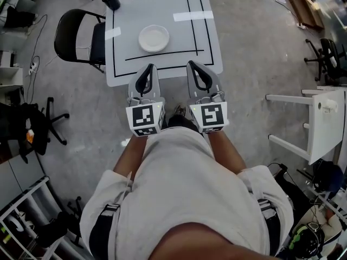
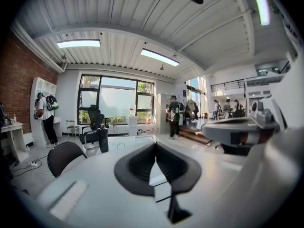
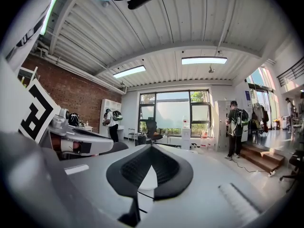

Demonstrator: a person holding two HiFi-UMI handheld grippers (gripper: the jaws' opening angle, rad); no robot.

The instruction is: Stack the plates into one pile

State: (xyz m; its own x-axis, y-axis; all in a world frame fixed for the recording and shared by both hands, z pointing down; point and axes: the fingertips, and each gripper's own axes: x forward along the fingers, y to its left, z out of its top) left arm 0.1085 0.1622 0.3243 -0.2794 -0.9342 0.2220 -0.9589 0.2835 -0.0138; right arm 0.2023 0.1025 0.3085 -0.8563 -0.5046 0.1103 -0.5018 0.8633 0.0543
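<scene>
Beyond fingers of left gripper and right gripper, white plate, untouched.

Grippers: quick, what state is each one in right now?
Left gripper: closed, jaws together, holding nothing.
Right gripper: closed, jaws together, holding nothing.

I read no legible text, numbers or brands in any view; left marker cube and right marker cube carry only square patterns.

White plate on taped table, black chair alongside
</scene>
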